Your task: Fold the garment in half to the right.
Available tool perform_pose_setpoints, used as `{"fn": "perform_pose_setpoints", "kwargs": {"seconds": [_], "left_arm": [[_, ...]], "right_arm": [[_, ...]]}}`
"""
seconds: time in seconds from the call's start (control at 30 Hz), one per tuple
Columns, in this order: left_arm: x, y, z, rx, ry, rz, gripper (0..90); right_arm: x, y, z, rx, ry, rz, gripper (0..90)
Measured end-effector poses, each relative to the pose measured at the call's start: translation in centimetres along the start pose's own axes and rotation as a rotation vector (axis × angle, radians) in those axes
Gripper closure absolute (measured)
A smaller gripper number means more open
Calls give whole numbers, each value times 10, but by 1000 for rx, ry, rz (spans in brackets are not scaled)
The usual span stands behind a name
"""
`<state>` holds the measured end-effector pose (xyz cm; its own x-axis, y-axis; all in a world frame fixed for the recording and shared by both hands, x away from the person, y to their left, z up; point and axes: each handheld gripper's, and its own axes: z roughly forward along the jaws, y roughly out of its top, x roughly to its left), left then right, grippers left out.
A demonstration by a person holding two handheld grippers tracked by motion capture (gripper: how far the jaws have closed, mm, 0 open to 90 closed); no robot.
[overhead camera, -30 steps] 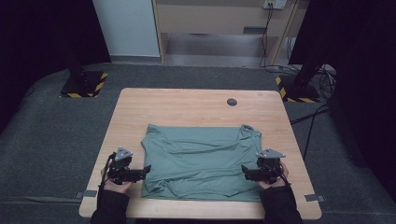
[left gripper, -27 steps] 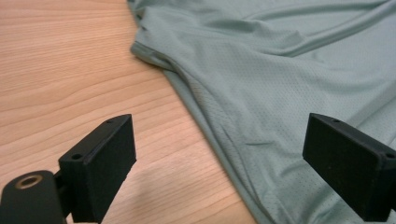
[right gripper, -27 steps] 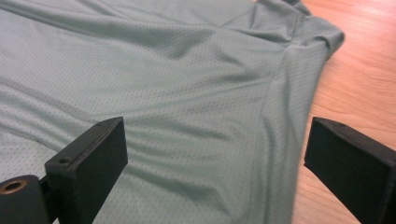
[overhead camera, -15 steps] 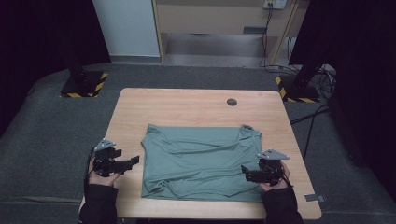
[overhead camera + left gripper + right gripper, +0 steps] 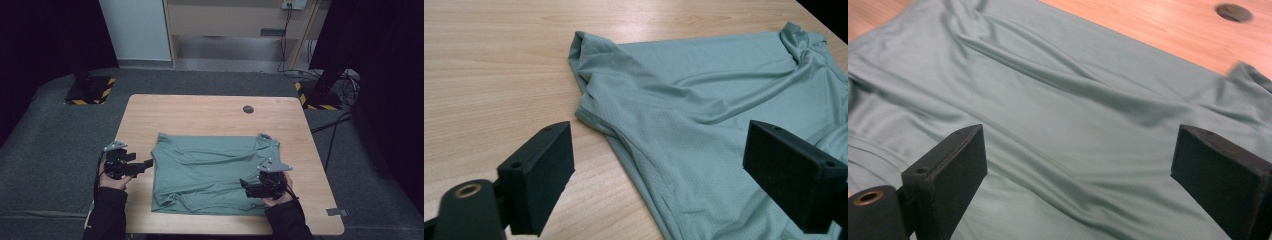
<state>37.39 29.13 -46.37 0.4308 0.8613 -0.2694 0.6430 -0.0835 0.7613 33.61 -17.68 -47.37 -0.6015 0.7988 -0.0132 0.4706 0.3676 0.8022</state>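
Both claws are held with their jaws wide apart and nothing between them. At the near edge of the table (image 5: 210, 107), the right gripper (image 5: 252, 189) is poised over the near right part of the green shirt (image 5: 210, 172), and its own view shows rippled cloth spread under and beyond its jaws. The left gripper (image 5: 145, 164) is held just off the shirt's left edge, pointing toward it across bare wood; in the left gripper view the folded left edge of the shirt (image 5: 704, 125) and its hem lie between and ahead of the jaws, not yet touched.

The shirt is laid flat in the middle of the table, nearer the person's side, with some bunching at its near left corner and the collar at the far right corner. It is judged to be light, thin and limp, a fine mesh knit that will sag and slide on itself rather than hold a shape. A grip on a single smooth layer could slip, so hold is best taken at a hem, a folded edge or a corner, where the cloth is doubled; two spaced grips would be needed to keep it from drooping.

No container is seen on the table. Farther off, only a small dark round grommet (image 5: 248, 109) is set in the wood near the far edge.
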Motion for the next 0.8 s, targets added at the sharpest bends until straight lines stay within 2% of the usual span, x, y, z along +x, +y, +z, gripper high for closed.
{"fn": "perform_pose_setpoints", "kwargs": {"seconds": [0.17,0.27,0.47,0.67,0.8], "left_arm": [[1,6,4,17,-17,27,49],[2,7,9,3,-37,26,31],[3,18,18,19,4,54,45],[4,36,29,28,6,74,73],[2,46,32,17,0,92,75]], "right_arm": [[16,10,9,-2,34,-30,75],[24,14,15,-1,47,-50,78],[41,22,26,-7,84,-79,88],[60,30,34,-14,116,-106,89],[70,36,39,-16,140,-120,89]]}}
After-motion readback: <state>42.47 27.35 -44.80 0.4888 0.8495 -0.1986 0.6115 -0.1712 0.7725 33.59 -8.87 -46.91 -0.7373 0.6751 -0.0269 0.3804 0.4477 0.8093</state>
